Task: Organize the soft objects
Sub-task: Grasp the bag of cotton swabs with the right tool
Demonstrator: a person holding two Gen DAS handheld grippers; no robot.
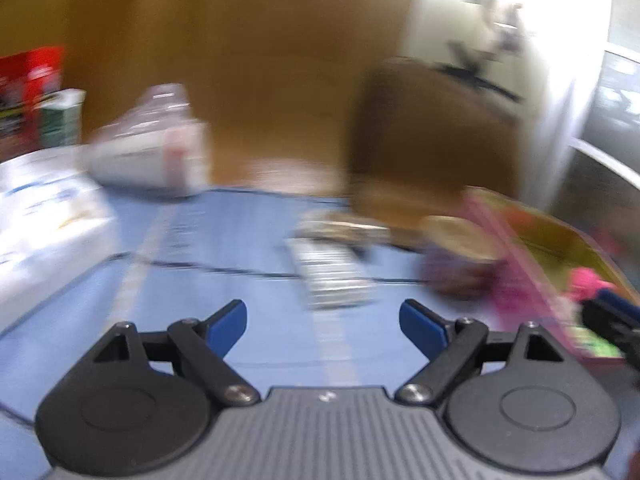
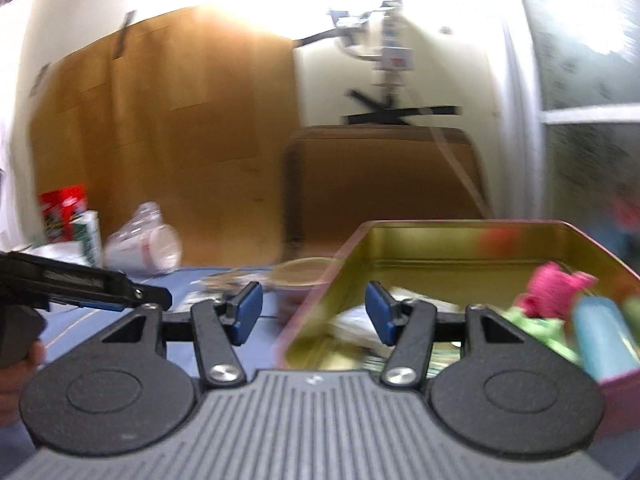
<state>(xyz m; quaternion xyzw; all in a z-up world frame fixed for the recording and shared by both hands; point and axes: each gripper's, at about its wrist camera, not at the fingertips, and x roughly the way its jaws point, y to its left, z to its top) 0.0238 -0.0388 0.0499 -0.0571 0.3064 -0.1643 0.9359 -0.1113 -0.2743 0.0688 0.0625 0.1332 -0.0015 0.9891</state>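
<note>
Left gripper [image 1: 323, 326]: two blue-padded fingers standing well apart, nothing between them; hangs over the blue table cover [image 1: 224, 240]. Just beyond its tips, one flat silvery striped packet [image 1: 332, 276], blurred, lying on the cover.

Right gripper [image 2: 314, 312]: two blue pads, moderately parted, gripping nothing; its left pad is over the blue cover, its right pad over the near corner of the tin [image 2: 460, 240]. The other gripper shows at the left edge of the right wrist view, with part of a hand below it.

Tin: one, pink outside, gold inside, open-topped, standing on the cover to the right. Soft objects in it, at its right side: one bright pink knitted piece [image 2: 554, 288], one pale blue roll [image 2: 604, 336] leaning at the near wall, one crumpled green piece [image 2: 532, 322] beneath them. Pale flat items lie on the tin floor, too blurred to count.

Beside the tin's left wall: one round purple-sided container [image 1: 460, 256], tan on top.

Far edge: one clear plastic bag of white cups [image 2: 140, 240], one red box [image 2: 64, 204], one green-and-white carton [image 2: 90, 236], cardboard sheets behind. Printing on these is unreadable.
</note>
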